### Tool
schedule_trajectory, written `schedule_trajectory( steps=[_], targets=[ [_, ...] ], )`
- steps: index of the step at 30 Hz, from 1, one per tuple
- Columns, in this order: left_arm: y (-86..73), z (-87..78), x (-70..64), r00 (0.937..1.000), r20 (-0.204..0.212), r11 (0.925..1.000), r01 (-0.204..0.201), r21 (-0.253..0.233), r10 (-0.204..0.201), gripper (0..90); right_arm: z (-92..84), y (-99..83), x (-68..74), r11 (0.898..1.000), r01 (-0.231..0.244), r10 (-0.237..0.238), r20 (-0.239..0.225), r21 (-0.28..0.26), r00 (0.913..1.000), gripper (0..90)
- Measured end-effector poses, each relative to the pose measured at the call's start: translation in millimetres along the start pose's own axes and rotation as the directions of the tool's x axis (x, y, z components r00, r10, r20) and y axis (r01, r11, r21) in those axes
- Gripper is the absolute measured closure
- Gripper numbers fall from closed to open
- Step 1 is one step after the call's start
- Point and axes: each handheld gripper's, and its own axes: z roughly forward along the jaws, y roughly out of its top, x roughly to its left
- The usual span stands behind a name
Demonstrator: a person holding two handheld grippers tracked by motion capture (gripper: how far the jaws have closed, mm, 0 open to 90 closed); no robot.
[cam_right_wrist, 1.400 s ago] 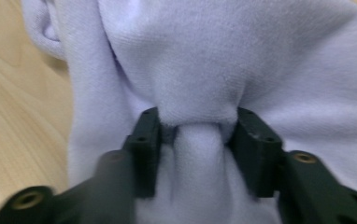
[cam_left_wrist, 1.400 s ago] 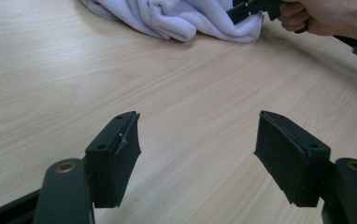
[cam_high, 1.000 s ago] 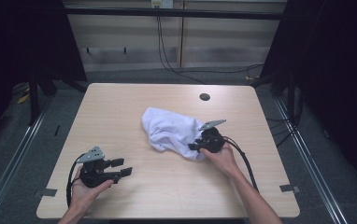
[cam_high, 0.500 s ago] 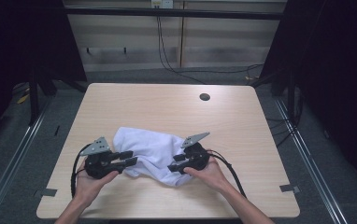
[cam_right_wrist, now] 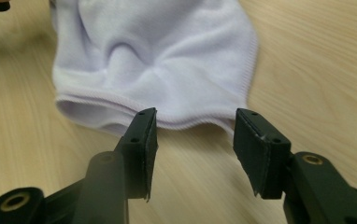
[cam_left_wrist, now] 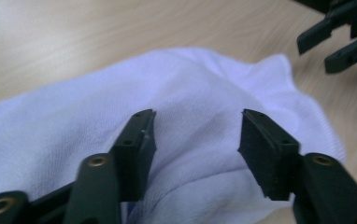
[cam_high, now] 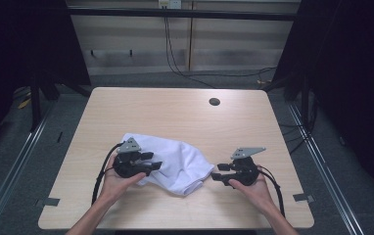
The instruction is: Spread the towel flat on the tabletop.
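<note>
A crumpled white cloth (cam_high: 175, 161) lies on the wooden table (cam_high: 175, 112) toward the front, between both hands. My left gripper (cam_high: 154, 161) sits at the cloth's left edge, open, its jaws over the fabric with nothing pinched. In the left gripper view the white cloth (cam_left_wrist: 186, 93) spreads under and beyond my left gripper (cam_left_wrist: 196, 135). My right gripper (cam_high: 216, 176) rests on the table just right of the cloth, open and clear of it. The right gripper view has the cloth's hemmed edge (cam_right_wrist: 167, 119) just ahead of my right gripper (cam_right_wrist: 195, 135).
A small dark round hole (cam_high: 214, 102) sits in the table's far right part. Cables trail from both grippers toward the front edge. Bare wood lies behind and to the right of the cloth. The right gripper's jaws (cam_left_wrist: 340, 37) appear at the left gripper view's top right.
The cloth was dragged from the table's right middle toward the front left. My right gripper has let it go and drawn back right; my left gripper has moved onto its left edge.
</note>
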Motion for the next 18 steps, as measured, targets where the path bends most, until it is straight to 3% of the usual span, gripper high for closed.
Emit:
schedule_trajectory(
  steps=[3, 6, 8, 9, 10, 12, 14, 18],
  targets=[
    [-11.5, 6.5, 3.7, 0.9997, 0.011, 0.9966, 0.022, 0.079, -0.023, 74.5, 4.2, -2.8, -7.7, 1.0, -0.021, 0.021, 0.003, 0.004, 0.9998, 49.3],
    [-18.3, -3.3, 0.2, 0.9988, 0.029, 0.9947, 0.037, 0.096, -0.039, 78.6, 13.8, -5.1, -5.9, 0.999, -0.008, 0.008, 0.006, 0.046, 1.0, 49.9],
    [-26.1, -11.3, -5.7, 0.9979, 0.04, 0.9946, 0.046, 0.094, -0.05, 78.0, 19.3, -6.6, -2.8, 0.998, 0.015, -0.015, -0.007, 0.061, 0.9999, 50.6],
    [-29.2, -15.2, -7.2, 0.9951, 0.047, 0.9928, 0.083, 0.086, -0.087, 75.7, 21.9, -7.3, -1.0, 0.997, 0.026, -0.025, -0.019, 0.067, 0.9995, 52.5],
    [-31.1, -18.8, -7.8, 0.9931, 0.059, 0.9921, 0.096, 0.08, -0.101, 72.9, 24.5, -7.9, 1.1, 0.996, 0.034, -0.032, -0.029, 0.081, 0.9991, 55.0],
    [-32.1, -24.6, -10.1, 0.9959, 0.059, 0.9951, 0.064, 0.075, -0.069, 69.5, 28.0, -8.2, 5.7, 0.995, 0.05, -0.047, -0.033, 0.082, 0.9983, 57.0],
    [-30.6, -28.7, -10.8, 0.9941, 0.068, 0.9959, 0.082, 0.039, -0.085, 64.2, 30.3, -6.7, 11.0, 0.994, 0.074, -0.071, -0.04, 0.085, 0.9967, 63.0],
    [-20.1, -31.5, -21.1, 0.9984, 0.044, 0.9992, 0.035, -0.016, -0.035, 55.6, 33.7, -3.0, 15.4, 0.994, 0.081, -0.077, -0.046, 0.075, 0.9959, 74.8]
  ],
)
